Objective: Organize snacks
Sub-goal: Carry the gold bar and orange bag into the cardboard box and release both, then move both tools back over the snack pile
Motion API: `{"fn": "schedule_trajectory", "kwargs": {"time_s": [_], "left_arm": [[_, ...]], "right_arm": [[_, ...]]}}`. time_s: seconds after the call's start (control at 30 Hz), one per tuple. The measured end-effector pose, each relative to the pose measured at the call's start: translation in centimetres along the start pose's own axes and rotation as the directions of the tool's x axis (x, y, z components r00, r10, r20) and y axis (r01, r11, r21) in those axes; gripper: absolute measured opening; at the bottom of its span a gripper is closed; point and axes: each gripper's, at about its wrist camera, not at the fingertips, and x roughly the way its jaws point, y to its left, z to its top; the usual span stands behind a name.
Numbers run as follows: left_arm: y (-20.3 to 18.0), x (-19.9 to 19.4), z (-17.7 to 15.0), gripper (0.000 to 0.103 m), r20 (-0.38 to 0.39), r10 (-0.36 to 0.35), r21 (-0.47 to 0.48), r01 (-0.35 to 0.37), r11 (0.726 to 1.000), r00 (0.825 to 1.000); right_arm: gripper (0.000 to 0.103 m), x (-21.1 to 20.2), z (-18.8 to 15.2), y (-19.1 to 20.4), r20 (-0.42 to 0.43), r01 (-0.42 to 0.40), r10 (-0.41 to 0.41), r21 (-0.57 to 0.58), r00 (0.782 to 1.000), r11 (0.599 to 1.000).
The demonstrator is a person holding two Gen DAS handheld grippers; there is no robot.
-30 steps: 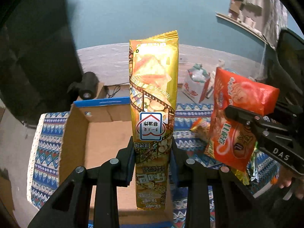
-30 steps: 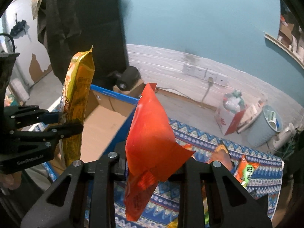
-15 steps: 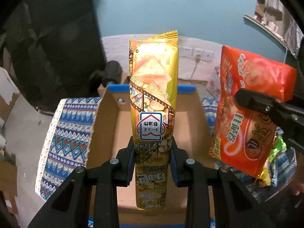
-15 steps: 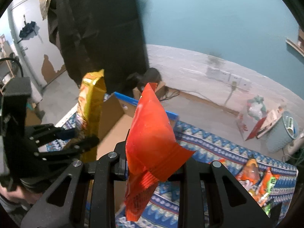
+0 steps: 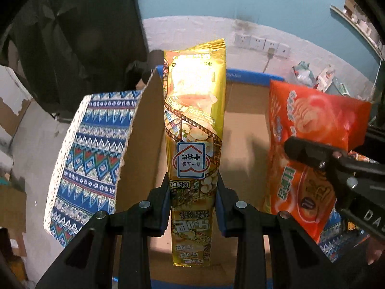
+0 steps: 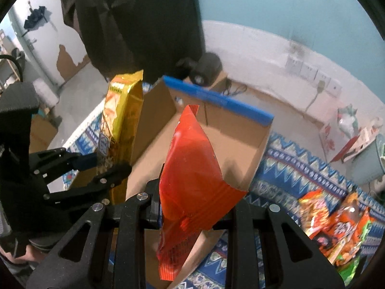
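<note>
My left gripper (image 5: 192, 187) is shut on a tall gold snack packet (image 5: 193, 125), held upright above the open cardboard box (image 5: 243, 110). The same gold packet (image 6: 122, 120) and left gripper (image 6: 108, 166) appear at the left of the right wrist view. My right gripper (image 6: 185, 204) is shut on a red-orange snack bag (image 6: 190, 175), which hangs over the box (image 6: 231, 142) near its right side. In the left wrist view that red bag (image 5: 310, 142) hangs at the right, clamped by the right gripper (image 5: 312, 151).
The box has a blue-taped far rim (image 6: 216, 98) and sits on a blue patterned cloth (image 5: 91, 149). Several more snack packets (image 6: 336, 224) lie on the cloth to the right. A dark garment (image 6: 134, 24) hangs beyond the box; wall sockets (image 5: 262, 44) are behind.
Both grippers have moved down and over the box with their packets. The box now fills more of both views, and the red bag has come closer to the gold packet.
</note>
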Motion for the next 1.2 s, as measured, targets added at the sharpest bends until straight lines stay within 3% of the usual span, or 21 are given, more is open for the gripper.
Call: {"fn": "schedule_trajectory", "kwargs": {"time_s": [0.13, 0.27, 0.33, 0.4, 0.5, 0.87, 1.2], "left_arm": [[0.1, 0.6, -0.3, 0.033, -0.037, -0.003, -0.007, 0.003, 1.000, 0.999], [0.0, 0.1, -0.1, 0.033, -0.016, 0.009, -0.002, -0.009, 1.000, 1.000], [-0.2, -0.3, 0.0, 0.033, -0.006, 0.019, 0.004, -0.019, 1.000, 1.000], [-0.2, -0.6, 0.1, 0.037, 0.002, 0.028, 0.008, -0.028, 1.000, 1.000], [-0.2, -0.9, 0.1, 0.047, 0.017, 0.033, 0.009, -0.033, 0.999, 0.999], [-1.8, -3.6, 0.8, 0.056, 0.071, -0.016, 0.016, 0.015, 1.000, 0.997], [-5.8, -6.9, 1.5, 0.060, 0.134, -0.115, 0.070, 0.106, 0.992, 0.984]], "right_arm": [[0.025, 1.4, -0.6, -0.2, -0.062, -0.005, 0.006, 0.013, 0.998, 1.000], [0.030, 1.8, -0.8, -0.5, -0.083, 0.011, -0.010, 0.018, 0.997, 1.000], [0.038, 1.6, -0.9, -0.7, -0.080, 0.016, -0.014, 0.022, 0.997, 1.000], [0.065, 1.4, -0.9, -0.9, -0.069, 0.021, -0.019, 0.030, 0.997, 0.999], [0.076, 0.6, -0.6, -1.1, -0.036, 0.029, -0.027, 0.044, 0.999, 0.999], [0.078, -3.9, -0.4, -2.5, 0.070, 0.087, -0.090, 0.056, 0.993, 0.995], [0.078, -7.1, -3.2, -6.1, 0.070, 0.168, -0.175, 0.096, 0.982, 0.981]]}}
